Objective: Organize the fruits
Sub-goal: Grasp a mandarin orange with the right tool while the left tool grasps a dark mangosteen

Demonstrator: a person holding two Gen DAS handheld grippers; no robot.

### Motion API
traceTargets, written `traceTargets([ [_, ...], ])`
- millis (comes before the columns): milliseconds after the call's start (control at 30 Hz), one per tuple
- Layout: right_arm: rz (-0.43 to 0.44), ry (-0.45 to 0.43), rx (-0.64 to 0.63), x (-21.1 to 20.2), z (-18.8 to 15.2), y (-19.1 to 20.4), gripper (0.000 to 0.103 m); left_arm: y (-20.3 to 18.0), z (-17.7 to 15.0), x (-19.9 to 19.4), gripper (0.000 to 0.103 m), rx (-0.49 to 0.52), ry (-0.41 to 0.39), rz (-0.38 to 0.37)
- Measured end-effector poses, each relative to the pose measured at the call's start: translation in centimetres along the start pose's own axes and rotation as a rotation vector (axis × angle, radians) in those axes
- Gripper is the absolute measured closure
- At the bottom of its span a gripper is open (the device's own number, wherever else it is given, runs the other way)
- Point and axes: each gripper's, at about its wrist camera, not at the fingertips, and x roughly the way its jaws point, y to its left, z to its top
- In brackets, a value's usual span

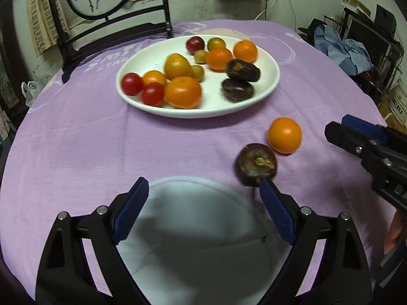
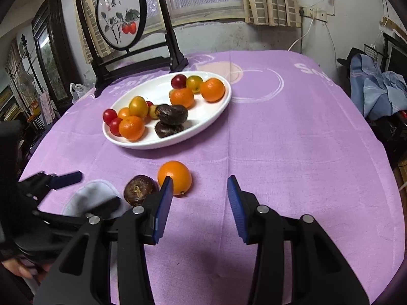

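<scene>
Both wrist views look steeply down, close over the bench (image 1: 76,139), facing the white plate (image 1: 267,86) beyond. The left view sits left of the right one. Shared: plate (image 2: 218,106), loose orange (image 1: 285,138) (image 2: 175,175).

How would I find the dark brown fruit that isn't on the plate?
Start at the big white plate on the purple tablecloth. Two fruits lie off it, nearer the grippers. Yours is the dark brown fruit, wrinkly, beside a smooth orange.
</scene>
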Motion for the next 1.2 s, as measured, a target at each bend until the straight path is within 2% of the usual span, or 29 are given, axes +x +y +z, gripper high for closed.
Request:
traceTargets([
  [133,0.018,0.001,0.005,-0.2,0.1,0.1,0.059,-1.4,0.3,0.7,0.012,0.004,0.009,-0.010],
  [200,0.018,-0.005,0.010,-0.4,0.1,0.2,0.043,-2.2,0.5,1.1,0.012,0.014,0.015,-0.011],
  [367,0.018,0.001,0.028,-0.3,0.1,0.0,0.043,-3.4,0.9,2.1,0.014,0.033,0.017,0.000],
  [533,0.011,0.009,0.030,-0.1,0.0,0.0,0.043,-3.6,1.2,2.6,0.048,0.038,0.017,-0.041],
  [567,0.009,0.013,0.028,0.0,0.0,0.0,0.043,-3.7,1.3,2.5,0.059,0.047,0.014,-0.056],
  [900,-0.008,0.040,0.011,0.9,-0.4,0.1,0.043,-2.0,-0.2,0.2,0.060,0.061,0.002,-0.069],
  [1000,-0.001,0.047,-0.020,1.4,-0.7,0.8,0.043,0.1,-1.1,-0.7,0.061,0.029,0.005,-0.068],
  [1100,0.047,0.062,-0.044,2.0,-1.1,1.7,0.043,2.6,-2.0,-1.3,0.061,-0.035,0.004,-0.071],
  [1200,0.055,0.108,-0.057,3.3,-1.5,2.6,0.043,3.7,-2.6,-1.3,0.061,-0.053,-0.006,-0.065],
])
